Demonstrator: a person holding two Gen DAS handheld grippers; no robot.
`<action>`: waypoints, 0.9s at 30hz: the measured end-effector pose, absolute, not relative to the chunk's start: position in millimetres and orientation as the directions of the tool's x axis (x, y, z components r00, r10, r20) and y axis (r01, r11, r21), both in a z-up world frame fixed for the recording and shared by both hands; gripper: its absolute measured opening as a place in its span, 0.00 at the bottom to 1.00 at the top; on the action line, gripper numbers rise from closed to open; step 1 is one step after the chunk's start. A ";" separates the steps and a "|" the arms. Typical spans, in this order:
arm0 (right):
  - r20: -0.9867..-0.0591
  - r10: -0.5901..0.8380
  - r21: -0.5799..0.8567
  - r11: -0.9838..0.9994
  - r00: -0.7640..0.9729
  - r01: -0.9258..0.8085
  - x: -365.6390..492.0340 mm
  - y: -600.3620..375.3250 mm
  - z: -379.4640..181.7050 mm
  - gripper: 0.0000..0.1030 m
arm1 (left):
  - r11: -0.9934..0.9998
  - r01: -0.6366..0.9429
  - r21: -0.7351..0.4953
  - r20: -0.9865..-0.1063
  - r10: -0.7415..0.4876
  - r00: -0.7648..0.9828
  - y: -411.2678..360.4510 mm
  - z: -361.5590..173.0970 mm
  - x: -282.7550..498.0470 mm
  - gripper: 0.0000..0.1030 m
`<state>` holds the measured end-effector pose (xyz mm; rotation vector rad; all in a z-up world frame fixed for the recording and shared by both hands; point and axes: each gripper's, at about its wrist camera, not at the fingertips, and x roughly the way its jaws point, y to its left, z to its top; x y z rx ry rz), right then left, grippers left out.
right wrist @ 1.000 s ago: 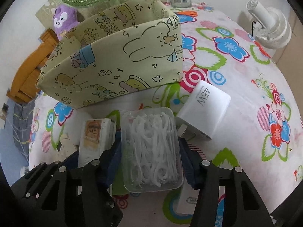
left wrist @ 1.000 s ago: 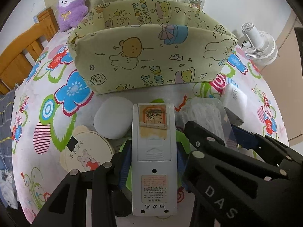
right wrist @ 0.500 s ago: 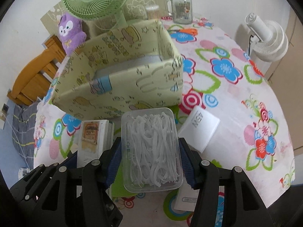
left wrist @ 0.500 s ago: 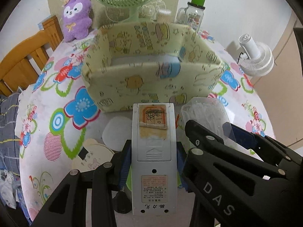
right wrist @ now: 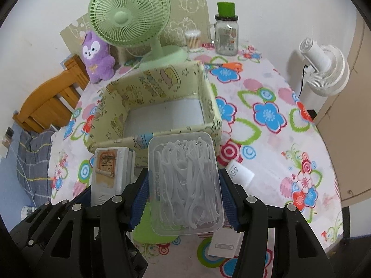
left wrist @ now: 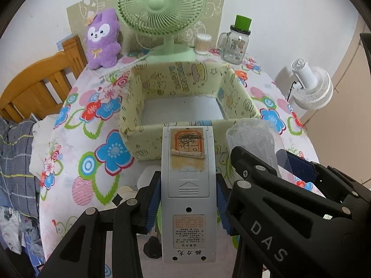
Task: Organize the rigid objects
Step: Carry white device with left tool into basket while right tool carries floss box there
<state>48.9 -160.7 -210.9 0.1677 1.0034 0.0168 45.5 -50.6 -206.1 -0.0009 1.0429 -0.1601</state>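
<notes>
Over the near edge of the table point(right wrist: 289, 143), both grippers were loaded up and hanging above the floral cloth. The left gripper point(left wrist: 188, 202) was pinching a grey remote point(left wrist: 189, 185) by its long sides, back face up, with its far end just over the near wall of the yellow bin point(left wrist: 185, 102). The right gripper point(right wrist: 184, 199) was clamped on a clear box point(right wrist: 185, 183) full of white floss picks, also poking toward that near wall. The bin sat mid-table, open, with a pale bare floor showing. Behind it, along the far edge, were a green fan point(right wrist: 129, 16), a purple plush point(right wrist: 96, 56) and a glass jar point(right wrist: 226, 36). A white charger point(right wrist: 240, 173) lay on the cloth under the right gripper.
</notes>
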 end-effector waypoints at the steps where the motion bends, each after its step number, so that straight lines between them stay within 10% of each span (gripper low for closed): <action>1: -0.835 0.091 0.146 0.987 0.542 0.061 48.6 -160.9 -207.9 0.59 | 0.988 0.130 -0.078 -0.857 -0.133 0.499 -50.7 -202.3 44.9 0.44; 27: -0.763 0.094 0.118 0.993 0.640 -0.006 59.1 -161.2 -122.5 0.59 | 0.993 0.089 -0.074 -0.785 -0.113 0.608 -52.1 -123.1 52.0 0.44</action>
